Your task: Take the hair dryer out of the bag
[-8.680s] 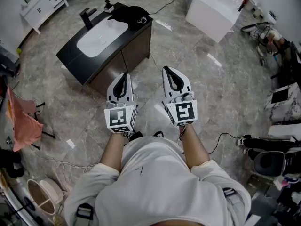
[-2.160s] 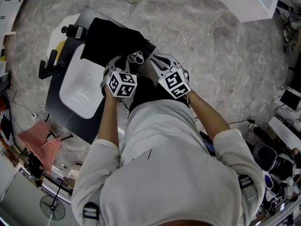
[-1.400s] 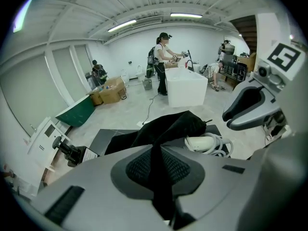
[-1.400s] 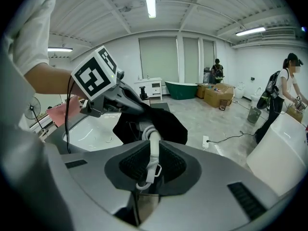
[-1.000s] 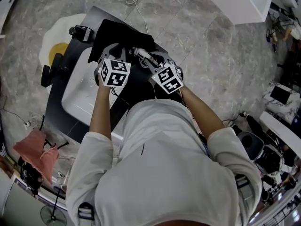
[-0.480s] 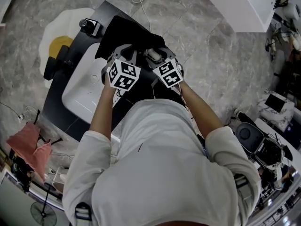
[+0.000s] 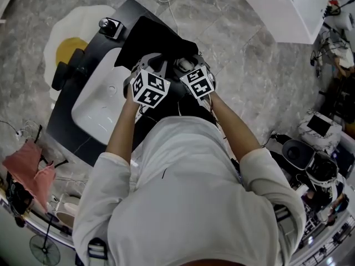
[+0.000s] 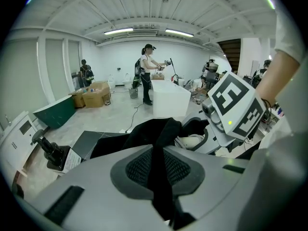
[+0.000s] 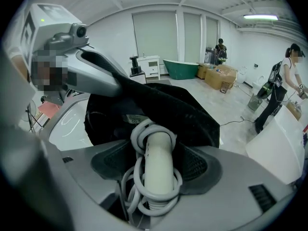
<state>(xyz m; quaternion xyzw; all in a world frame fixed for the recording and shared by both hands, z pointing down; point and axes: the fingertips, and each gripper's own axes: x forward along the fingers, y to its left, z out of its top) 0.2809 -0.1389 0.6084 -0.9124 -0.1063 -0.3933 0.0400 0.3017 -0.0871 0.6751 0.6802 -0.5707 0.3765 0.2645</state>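
A black fabric bag (image 7: 158, 35) lies on the dark vanity counter beside the sink. My left gripper (image 8: 156, 153) is shut on a fold of the bag's cloth (image 8: 161, 129) and holds its edge up. The white hair dryer's handle (image 9: 156, 165), with its white cord coiled round it, sticks out of the bag's mouth (image 9: 144, 109). My right gripper (image 9: 155, 150) has just been opening its jaws. They now stand wide on either side of the handle, with a gap at each pad. In the head view both grippers, left (image 7: 148, 65) and right (image 7: 187, 66), meet over the bag.
A white sink basin (image 7: 100, 104) is set in the black counter (image 7: 61, 132), with a black faucet (image 7: 66, 73) at its far side. An egg-shaped rug (image 7: 64, 43) and a white box (image 7: 288, 7) are on the floor. People stand far back in the room.
The right gripper has come down closer to the bag and its jaws have spread apart round the dryer's handle. The left gripper keeps its hold on the bag cloth.
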